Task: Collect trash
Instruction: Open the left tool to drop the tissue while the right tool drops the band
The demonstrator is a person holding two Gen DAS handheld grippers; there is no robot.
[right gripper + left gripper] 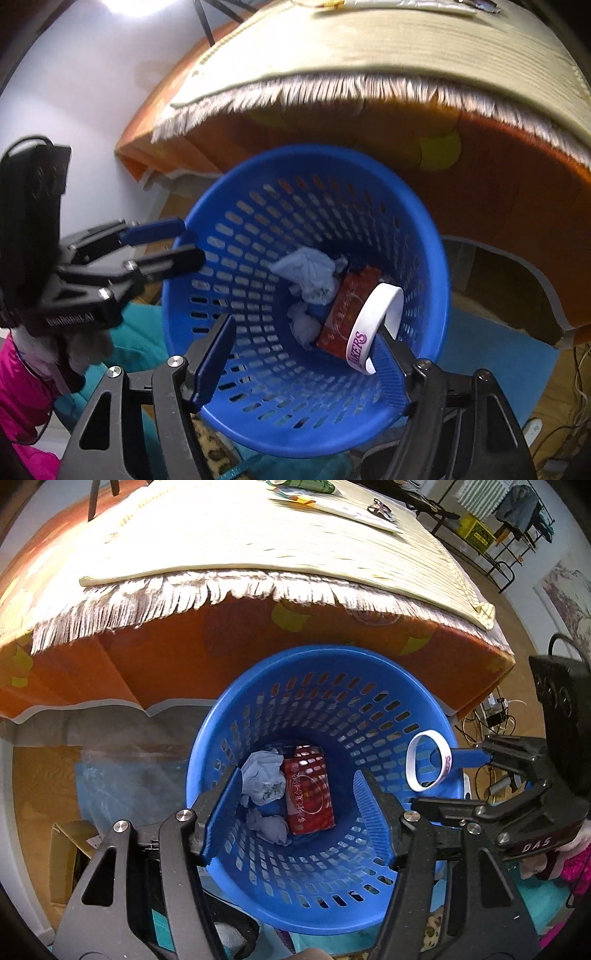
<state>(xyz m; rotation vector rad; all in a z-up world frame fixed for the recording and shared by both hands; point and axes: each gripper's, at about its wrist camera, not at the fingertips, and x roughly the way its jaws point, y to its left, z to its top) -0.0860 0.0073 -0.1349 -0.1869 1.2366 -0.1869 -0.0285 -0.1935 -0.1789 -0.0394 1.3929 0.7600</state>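
A blue perforated basket (399, 686) (424, 229) stands on the floor below the table. Inside lie crumpled pale tissues (264, 777) (312, 275) and a red packet (310, 794) (341, 317). My left gripper (299, 805) (184, 242) is open and empty over the basket mouth. My right gripper (306, 350) (465, 771) is open over the basket's right rim. A white wristband with purple lettering (373, 326) (428, 760) hangs looped on its right finger (389, 363).
An orange-clothed table (192, 646) (509, 184) with a fringed cream mat (258, 542) overhangs behind the basket. Papers and small items (332, 506) lie on its far end. Cables (491, 716) lie at the right. Teal and pink fabric (22, 387) lies near me.
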